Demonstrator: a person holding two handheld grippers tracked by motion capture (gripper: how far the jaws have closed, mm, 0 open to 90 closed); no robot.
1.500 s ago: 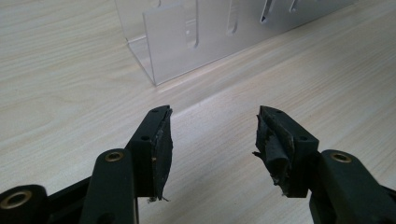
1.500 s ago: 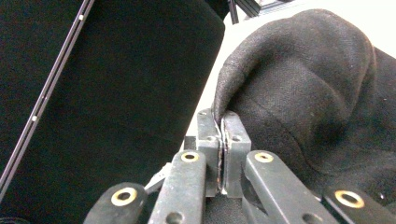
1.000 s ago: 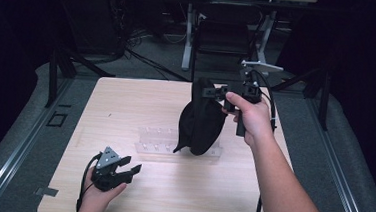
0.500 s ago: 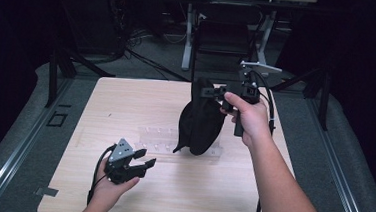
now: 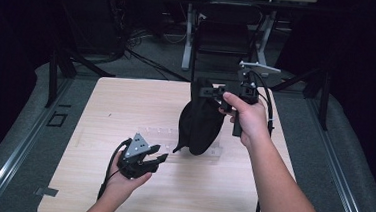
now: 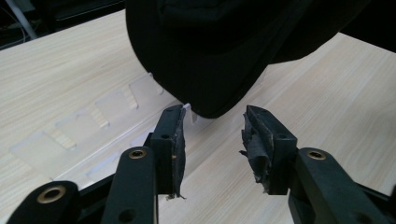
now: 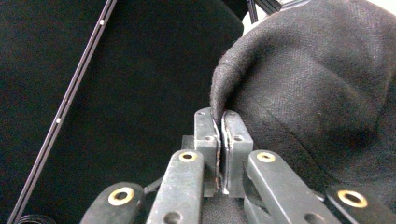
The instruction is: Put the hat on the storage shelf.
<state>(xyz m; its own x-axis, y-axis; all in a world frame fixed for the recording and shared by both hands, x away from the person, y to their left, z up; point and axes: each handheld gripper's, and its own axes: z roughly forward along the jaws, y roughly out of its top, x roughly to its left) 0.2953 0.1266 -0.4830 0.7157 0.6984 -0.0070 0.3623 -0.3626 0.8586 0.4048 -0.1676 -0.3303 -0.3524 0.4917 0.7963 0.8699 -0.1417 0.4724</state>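
Observation:
A black fabric piece, shaped like a cap, hangs from its top edge over the middle of the wooden table. My right gripper is shut on a fold of that edge. The cloth's lower end hangs right over a clear plastic rack with several slots; I cannot tell whether it touches the rack. My left gripper is low at the front left, pointing at the cloth's bottom. Its jaws have just been closing but stand apart with nothing between them.
A dark office chair stands behind the table's far edge. Cables lie on the grey floor beyond it. Each gripper trails a black cable. Bare wood lies left of and in front of the rack.
My left gripper has moved right and upward towards the hanging cloth, and its jaws have narrowed. The right gripper and the cloth have stayed in place.

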